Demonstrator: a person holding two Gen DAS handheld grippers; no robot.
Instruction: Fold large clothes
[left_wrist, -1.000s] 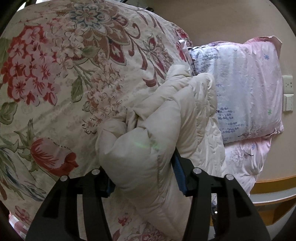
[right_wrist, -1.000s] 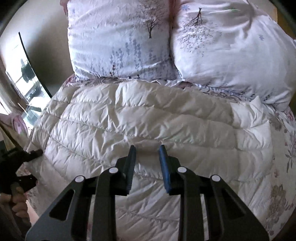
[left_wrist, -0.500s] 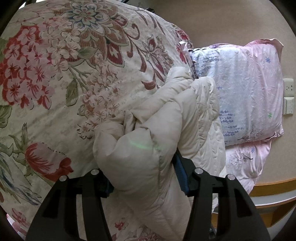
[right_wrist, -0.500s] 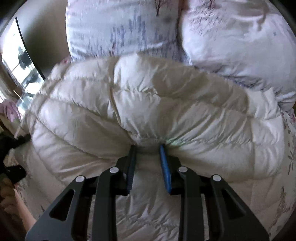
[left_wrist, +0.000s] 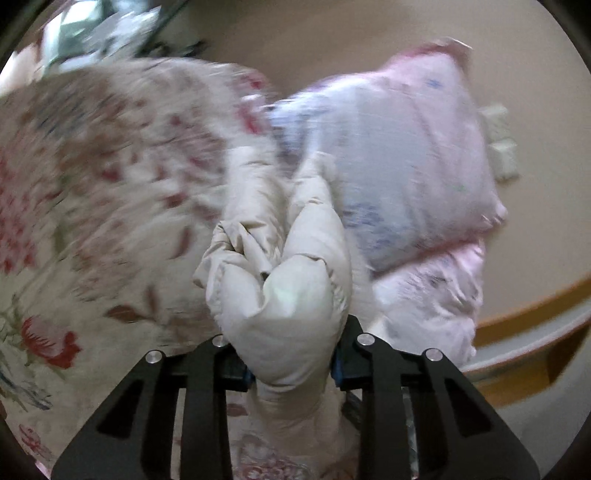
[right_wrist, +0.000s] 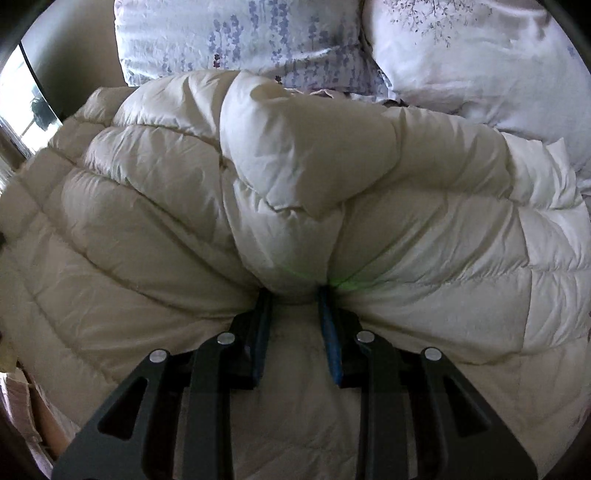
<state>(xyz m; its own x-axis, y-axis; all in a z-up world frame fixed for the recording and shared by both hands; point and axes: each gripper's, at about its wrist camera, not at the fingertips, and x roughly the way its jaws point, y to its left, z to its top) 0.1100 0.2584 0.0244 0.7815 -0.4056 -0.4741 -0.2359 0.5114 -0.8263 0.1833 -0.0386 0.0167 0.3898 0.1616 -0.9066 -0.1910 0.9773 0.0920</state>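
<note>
Left gripper (left_wrist: 291, 363) jaws just tightened on cream puffer jacket (left_wrist: 284, 295) edge, right gripper (right_wrist: 295, 314) pinching its middle

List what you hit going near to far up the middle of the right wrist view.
right gripper shut on a pinch of fabric → cream puffer jacket, bunched up in a ridge → lavender-print pillow at the top, with a second pillow beside it.

Motion blur is smearing the cream floral-printed bedspread (left_wrist: 110, 184) and pale pink pillows (left_wrist: 406, 166) in the left wrist view. The right wrist view is staying sharp but dim, daylight glaring from a window (right_wrist: 22, 96) at left; fisheye corners are darkening.
</note>
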